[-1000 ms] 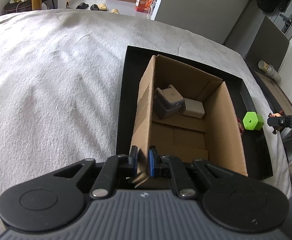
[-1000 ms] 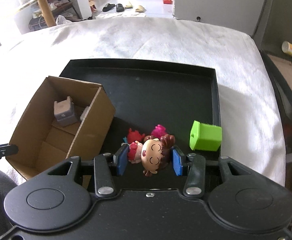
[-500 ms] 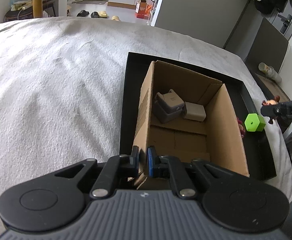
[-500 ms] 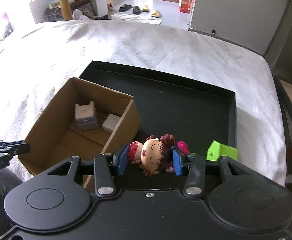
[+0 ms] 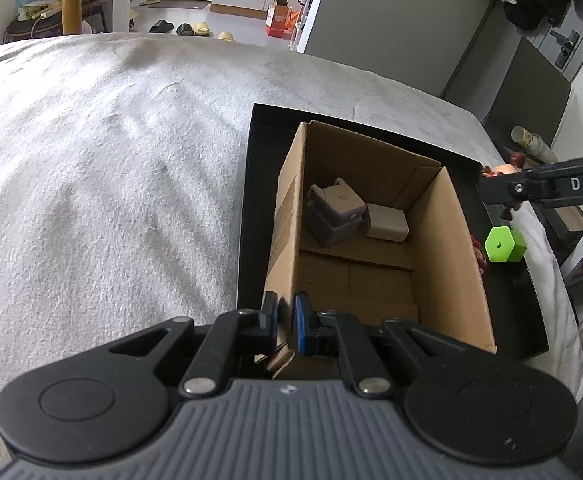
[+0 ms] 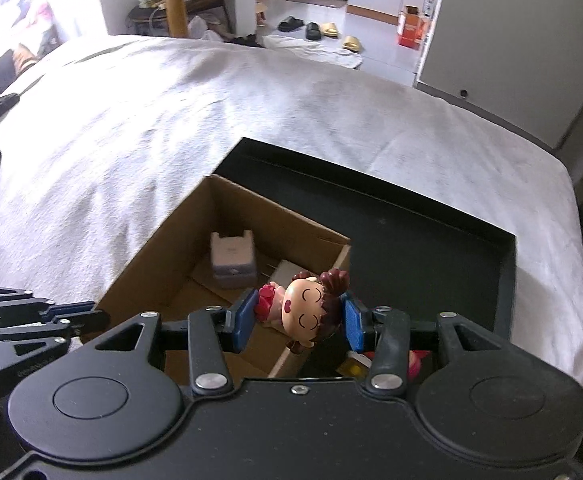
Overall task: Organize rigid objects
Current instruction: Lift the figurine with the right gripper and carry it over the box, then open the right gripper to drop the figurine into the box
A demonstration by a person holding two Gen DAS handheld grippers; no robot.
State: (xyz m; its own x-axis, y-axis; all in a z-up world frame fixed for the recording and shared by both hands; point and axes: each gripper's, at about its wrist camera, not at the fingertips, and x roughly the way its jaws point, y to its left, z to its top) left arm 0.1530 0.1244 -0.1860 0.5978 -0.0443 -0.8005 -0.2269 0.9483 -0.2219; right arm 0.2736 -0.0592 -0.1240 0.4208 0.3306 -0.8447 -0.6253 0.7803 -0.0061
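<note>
My right gripper [image 6: 299, 320] is shut on a small doll figurine [image 6: 305, 312] with a big round head and brown pigtails, held above the right wall of the open cardboard box [image 6: 163, 248]. Inside the box lie a grey block-shaped toy [image 6: 233, 260] and a beige block [image 5: 387, 224]. My left gripper [image 5: 285, 322] is shut on the box's near wall [image 5: 287, 264], pinching the cardboard edge. The box stands in a black tray [image 6: 431, 240]. A green hexagonal block [image 5: 503, 245] rests in the tray to the right of the box.
The tray lies on a white-grey blanket [image 5: 111, 180] covering a bed. A red and pink toy [image 6: 413, 362] lies in the tray under my right gripper. Beyond the bed are a grey cabinet [image 5: 391, 20], slippers [image 6: 315, 28] on the floor and a wooden table leg [image 6: 173, 4].
My right gripper has carried the doll leftward from over the tray to above the box's right wall. The left gripper has stayed clamped on the box's near wall.
</note>
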